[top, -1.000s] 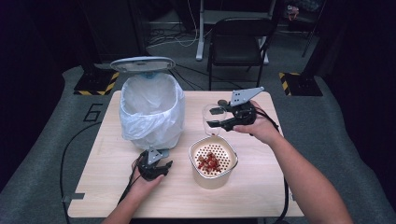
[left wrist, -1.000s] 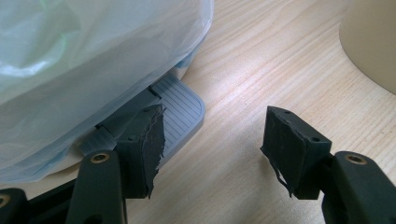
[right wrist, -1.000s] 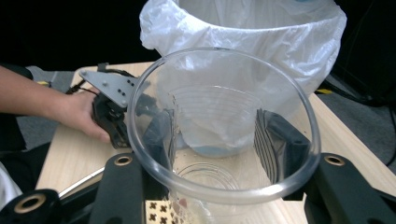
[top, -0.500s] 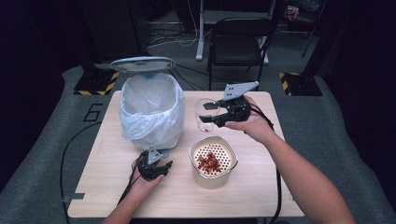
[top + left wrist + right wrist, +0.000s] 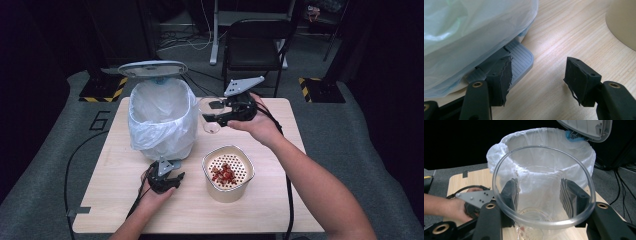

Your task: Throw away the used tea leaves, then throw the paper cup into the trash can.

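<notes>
Two grippers are working at this bench (image 5: 120, 205). Nearest the person, at about 7 o'clock on the bench, the left gripper (image 5: 165, 181) is sitting at the foot of the bin (image 5: 160, 120). In the left gripper view its fingers (image 5: 504, 75) are standing apart with bare wood between them and gripping nothing. One finger is lying over the grey ribbed pedal (image 5: 522, 58), and the lid (image 5: 152, 68) is standing raised.

At about 5 o'clock a beige pot (image 5: 225, 192) is holding a perforated insert with red scraps (image 5: 223, 174) on it.

Farther off, near 12 o'clock, the right gripper (image 5: 220, 112) is carrying a clear glass (image 5: 210, 120) beside the bin's rim at the bin's 3 o'clock side. Its fingers (image 5: 511, 193) are closing on the glass body from both sides, partly open around it. The mouth of the glass (image 5: 541, 147) is facing the white liner (image 5: 549, 137).

Several things could be going wrong from here, in my judgement:
- The finger could be sliding off the pedal, dropping the lid onto the glass.
- The smooth glass could be slipping in a grip set low on its body.
- The glass could be catching the loose liner.

Beyond the bench a black folding chair (image 5: 255, 45) is standing. A pale "6" (image 5: 100, 120) is showing on the floor mat at 9 o'clock. No other label or brand is readable.
</notes>
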